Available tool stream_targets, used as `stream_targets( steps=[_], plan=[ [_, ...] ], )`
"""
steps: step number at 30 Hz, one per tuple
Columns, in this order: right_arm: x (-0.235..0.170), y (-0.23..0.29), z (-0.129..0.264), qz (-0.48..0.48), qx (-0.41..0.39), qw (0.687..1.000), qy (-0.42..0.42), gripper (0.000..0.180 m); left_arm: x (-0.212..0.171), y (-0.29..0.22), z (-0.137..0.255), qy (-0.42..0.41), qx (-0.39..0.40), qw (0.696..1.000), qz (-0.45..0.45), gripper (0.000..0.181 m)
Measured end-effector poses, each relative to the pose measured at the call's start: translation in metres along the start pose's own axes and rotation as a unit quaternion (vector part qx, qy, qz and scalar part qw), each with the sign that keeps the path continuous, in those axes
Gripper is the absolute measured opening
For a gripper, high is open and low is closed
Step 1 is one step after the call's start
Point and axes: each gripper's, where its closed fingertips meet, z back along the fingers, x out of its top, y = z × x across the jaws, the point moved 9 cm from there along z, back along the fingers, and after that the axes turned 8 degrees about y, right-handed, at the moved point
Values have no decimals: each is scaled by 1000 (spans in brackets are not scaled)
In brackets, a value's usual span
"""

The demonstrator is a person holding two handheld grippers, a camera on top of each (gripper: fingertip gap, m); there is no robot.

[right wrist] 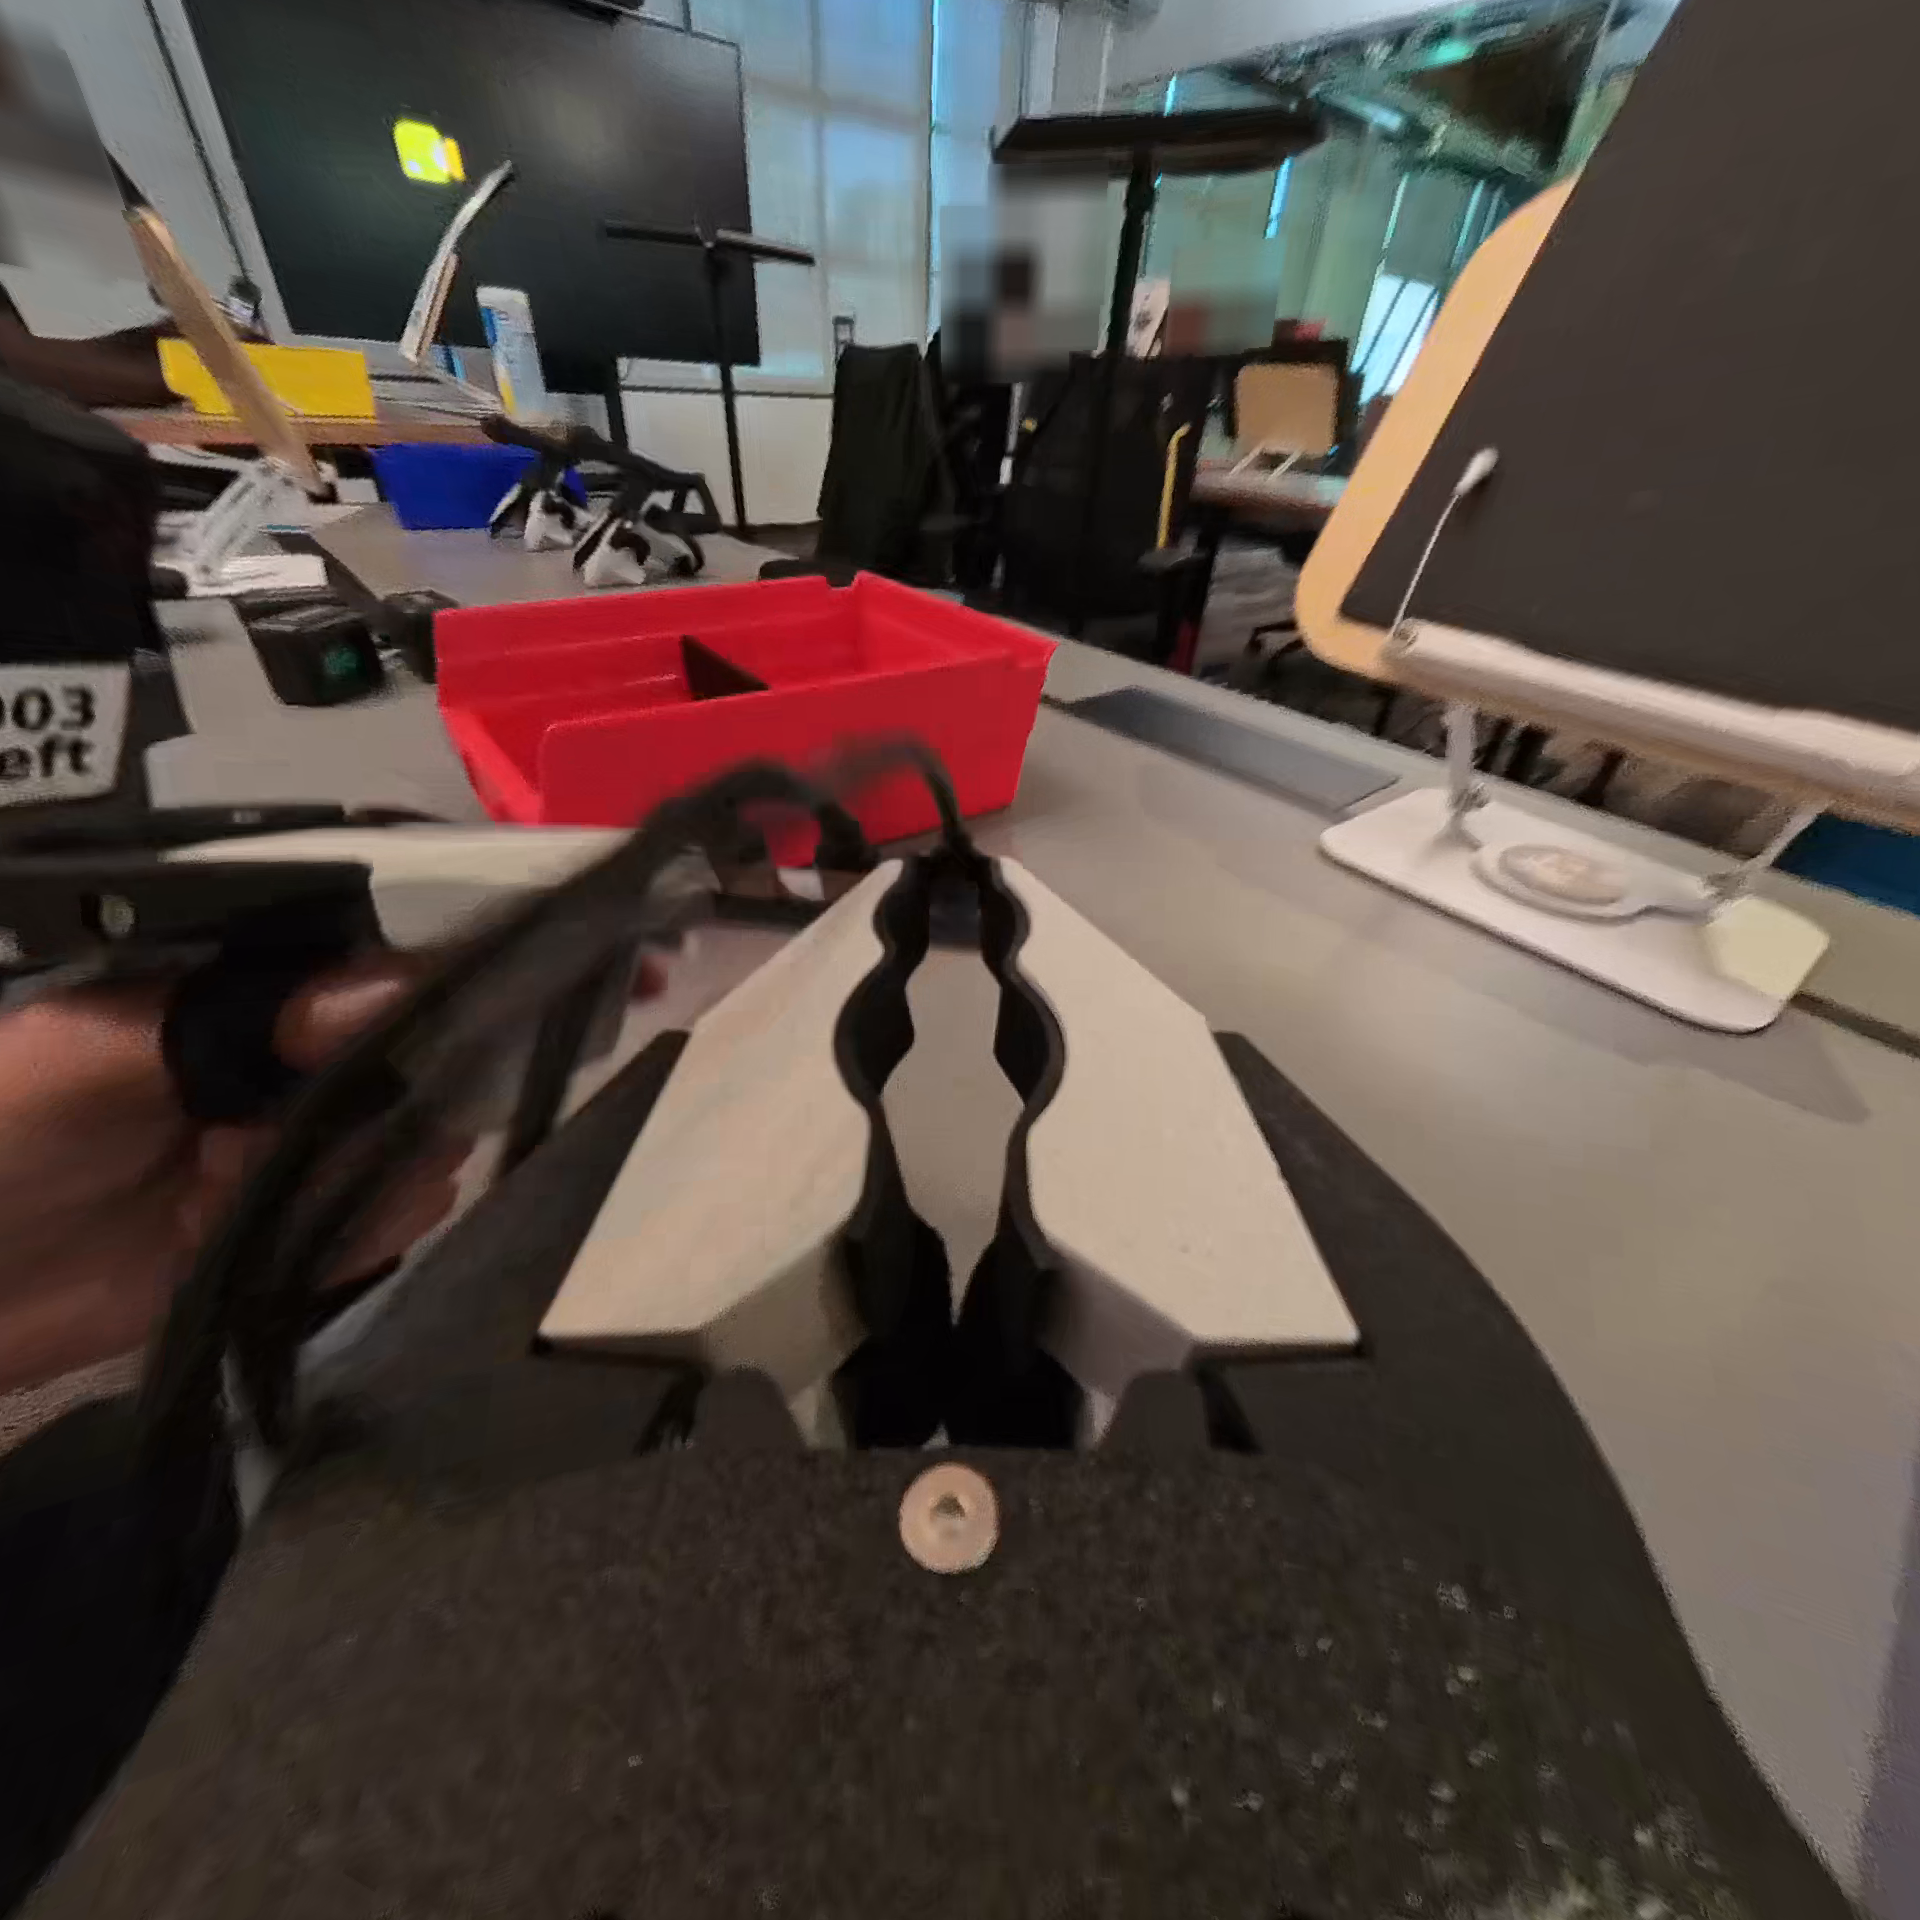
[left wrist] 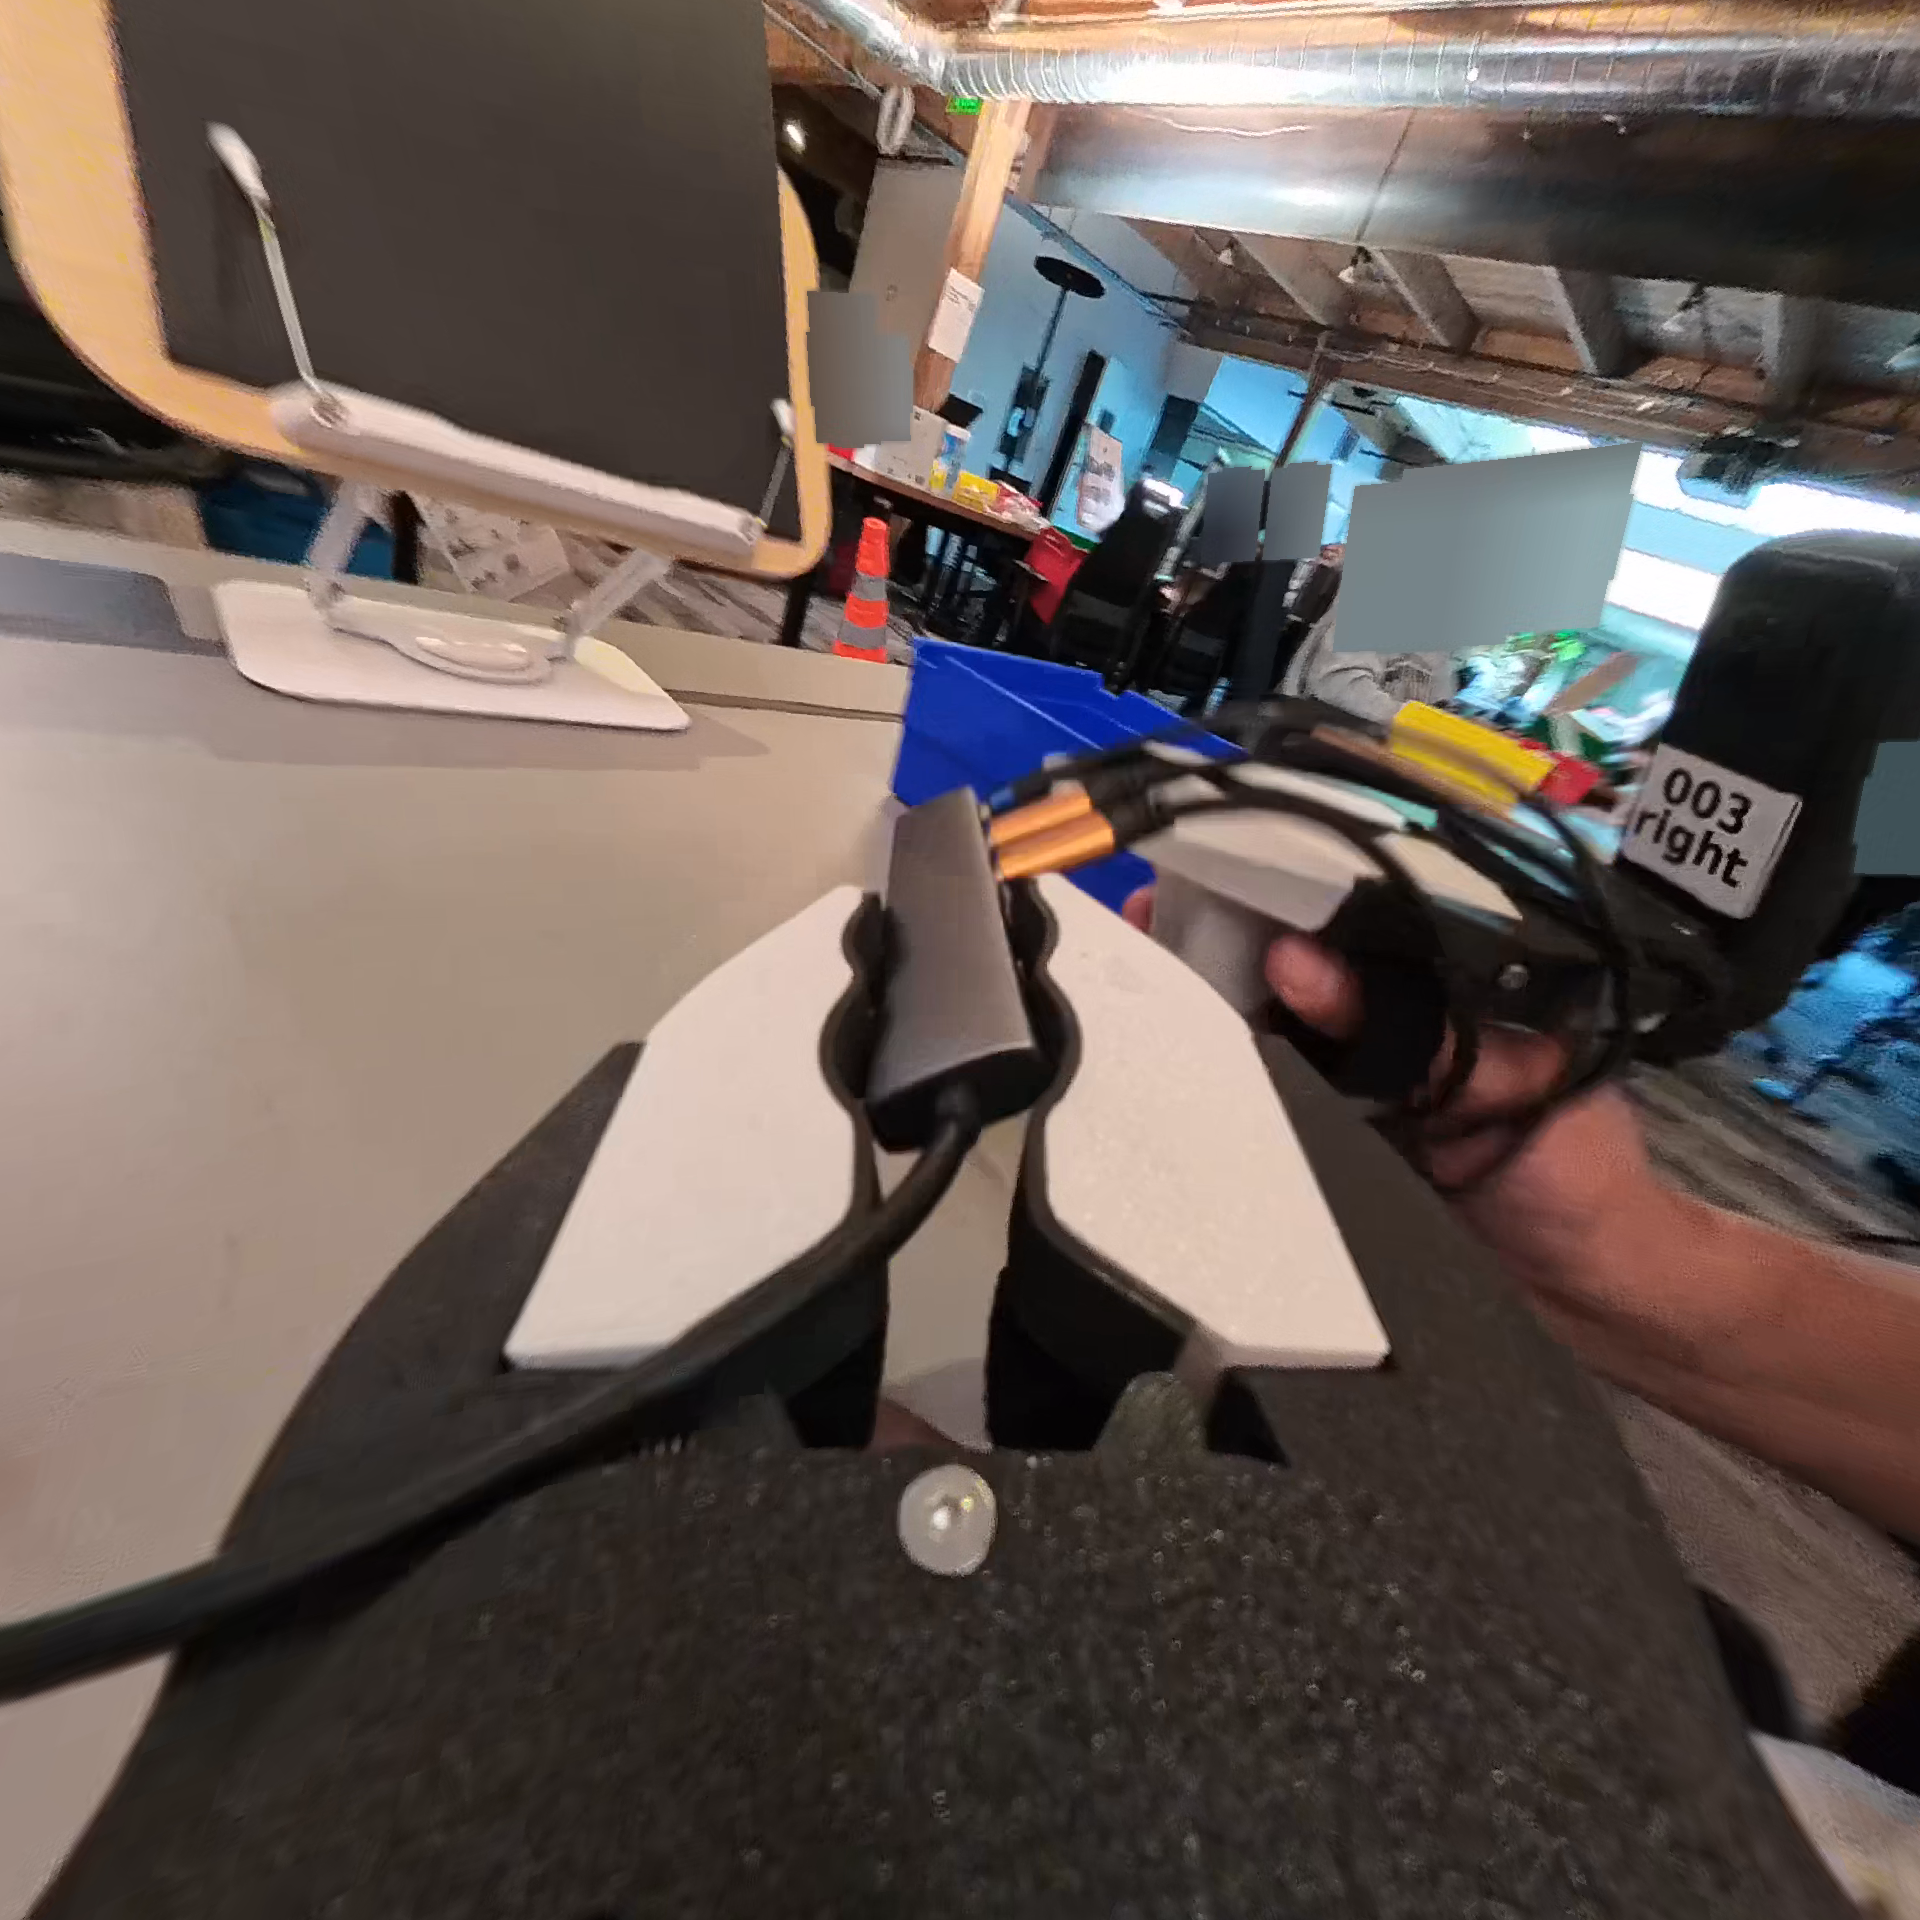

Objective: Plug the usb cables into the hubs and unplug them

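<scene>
- The left gripper, with white fingers and black wavy pads, is clamped on a slim dark-grey metal USB hub held lengthwise between the pads, above the grey table.
- The hub's thick black cable trails back over the left finger and off the lower left edge.
- 2 orange metal-shelled USB plugs sit at the hub's far right side, touching it; whether they are fully seated is unclear.
- The right gripper has its tips pinched nearly together on a thin black cable; the plug itself is hidden.
- A blurred bundle of black cables crosses to the left.
- Beyond it stands a red plastic bin; a blue plastic bin lies behind the hub.
- A white tablet stand holds a dark board.
</scene>
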Motion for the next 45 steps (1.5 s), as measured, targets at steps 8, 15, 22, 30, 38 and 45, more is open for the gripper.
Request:
stream_targets(
  steps=[8, 15, 22, 30, 38, 45],
  plan=[
    [0, -7, -1, 23, 16, 999, 37, 0, -8, -7, -15, 18, -29, 999, 5, 11],
    [-1, -36, 11, -3, 127, 992, 14, 16, -4, 18, -9, 52, -156, 982, 91, 11],
    [-6, -40, 17, -61, 376, 922, 70, 25, -7, 25, -2, 167, -301, 936, 73, 10],
    [-16, -30, 15, -51, 418, 899, 124, 5, -5, 18, -4, 195, -305, 931, 47, 11],
    [-43, -26, -16, -391, 361, 846, 16, 5, 8, 33, -25, 96, -249, 941, 208, 16],
    [-40, -12, -19, -376, 370, 849, 21, 5, -11, 26, -26, 150, -224, 946, 179, 10]
  ],
)
